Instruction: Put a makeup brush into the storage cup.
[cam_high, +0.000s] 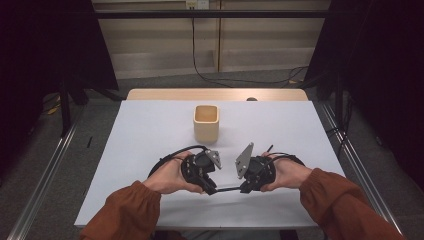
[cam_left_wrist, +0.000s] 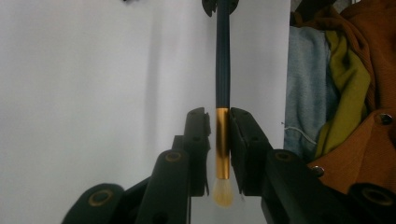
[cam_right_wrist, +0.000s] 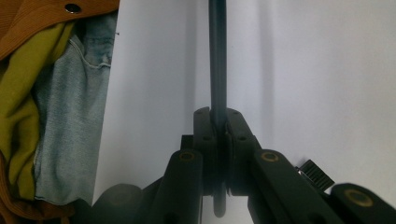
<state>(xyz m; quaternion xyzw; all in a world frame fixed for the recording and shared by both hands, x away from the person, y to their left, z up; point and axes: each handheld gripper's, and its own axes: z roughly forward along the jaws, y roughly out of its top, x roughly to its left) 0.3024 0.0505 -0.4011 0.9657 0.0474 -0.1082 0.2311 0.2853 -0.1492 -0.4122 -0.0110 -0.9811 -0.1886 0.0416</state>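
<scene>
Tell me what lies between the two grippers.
In the high view, the brush spans from the left gripper to the right gripper, each clamping one end above the white table.

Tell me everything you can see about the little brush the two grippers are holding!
The brush is thin, with a dark handle, a shiny gold band and a small tuft of pale bristles. The left gripper closes around the gold band, with the bristles poking out behind the jaws. The right gripper pinches the far end of the handle. In the high view it stretches level between them, just above the white table.
</scene>
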